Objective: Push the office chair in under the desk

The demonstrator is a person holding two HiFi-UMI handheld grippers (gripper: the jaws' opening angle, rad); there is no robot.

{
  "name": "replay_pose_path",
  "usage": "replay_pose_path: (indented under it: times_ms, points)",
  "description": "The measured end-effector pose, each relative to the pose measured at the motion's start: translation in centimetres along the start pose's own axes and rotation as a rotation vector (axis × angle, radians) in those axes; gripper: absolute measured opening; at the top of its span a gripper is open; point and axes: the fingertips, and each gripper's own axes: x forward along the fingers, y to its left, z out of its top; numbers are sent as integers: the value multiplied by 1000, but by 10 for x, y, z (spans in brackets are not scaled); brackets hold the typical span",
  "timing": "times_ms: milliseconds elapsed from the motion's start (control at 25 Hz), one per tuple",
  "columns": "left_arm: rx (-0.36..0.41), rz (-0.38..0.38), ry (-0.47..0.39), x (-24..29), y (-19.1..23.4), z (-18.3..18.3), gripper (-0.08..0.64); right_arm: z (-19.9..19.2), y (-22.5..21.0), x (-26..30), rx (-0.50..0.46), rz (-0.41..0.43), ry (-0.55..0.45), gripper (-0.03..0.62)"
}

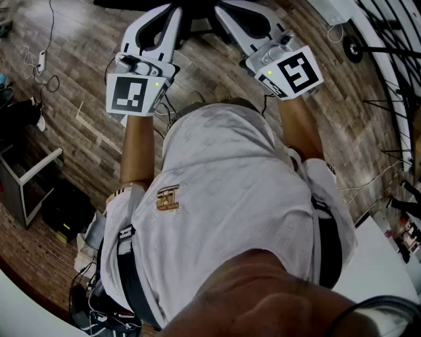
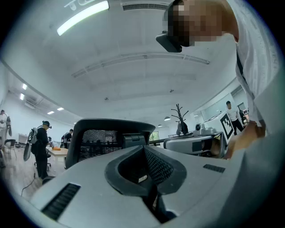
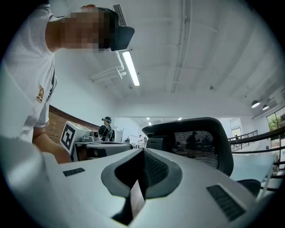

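The office chair (image 1: 199,20) shows as a black shape at the top edge of the head view, between the tips of both grippers. Its black mesh backrest (image 2: 102,138) fills the space just beyond my left gripper (image 2: 144,149), whose jaws are shut with nothing in them. In the right gripper view the same backrest (image 3: 200,142) rises close behind my right gripper (image 3: 143,153), also shut and empty. From the head view, the left gripper (image 1: 172,9) and right gripper (image 1: 222,8) point forward side by side. Whether the tips touch the chair I cannot tell.
A wooden floor (image 1: 85,99) with loose cables and a white power strip (image 1: 41,60) lies to the left. A white frame (image 1: 33,181) and a black box (image 1: 66,210) stand lower left. Black stand legs (image 1: 385,59) are at right. People (image 2: 40,142) stand in the background.
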Motion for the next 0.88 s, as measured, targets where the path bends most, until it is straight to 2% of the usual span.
replay_pose_path:
  times_ms: [280,480,640,800,880]
  points:
    - [2,-6,11,-2,7,-3,20,1,2,6,-6,-1,-4,34]
    - [34,-4,10,-4,13,-2,20,3,2,8,-16,1,-2,35]
    - [142,-7,40,-2,25,-6,21,5,-2,16,-58,-7,6,37]
    - [273,-21,100,0,36,-16,23,-5,-9,17,-134,-26,80,42]
    - [323,-26,128,-1,39,-18,28,-1,-10,18,-164,-29,71,83]
